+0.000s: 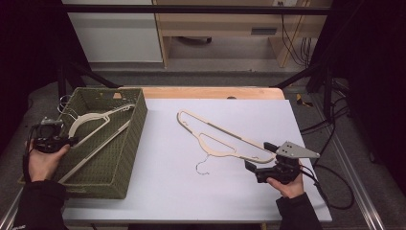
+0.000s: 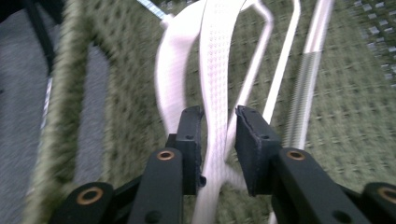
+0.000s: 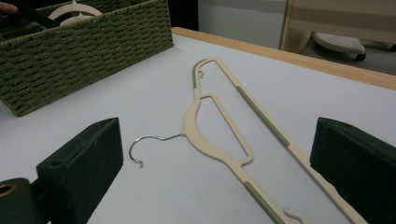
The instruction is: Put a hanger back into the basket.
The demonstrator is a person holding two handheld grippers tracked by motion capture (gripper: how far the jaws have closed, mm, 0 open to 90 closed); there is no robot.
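Observation:
A cream plastic hanger (image 1: 91, 117) lies inside the green woven basket (image 1: 139, 120) at the table's left. My left gripper (image 1: 72, 140) reaches over the basket's left rim. In the left gripper view a strip of that hanger (image 2: 215, 70) runs between the jaws of the left gripper (image 2: 218, 116), which stand a little apart from it and do not press on it. A second cream hanger (image 1: 215, 139) with a wire hook lies flat on the white table sheet. My right gripper (image 1: 257, 155) is wide open at its right end, and the hanger (image 3: 205, 135) stretches out ahead of its jaws.
The basket (image 3: 84, 51) takes up the left side of the table, with its wall rising between the two hands. A wooden strip (image 1: 210, 92) edges the table's far side. Cables trail off the right edge near the right hand.

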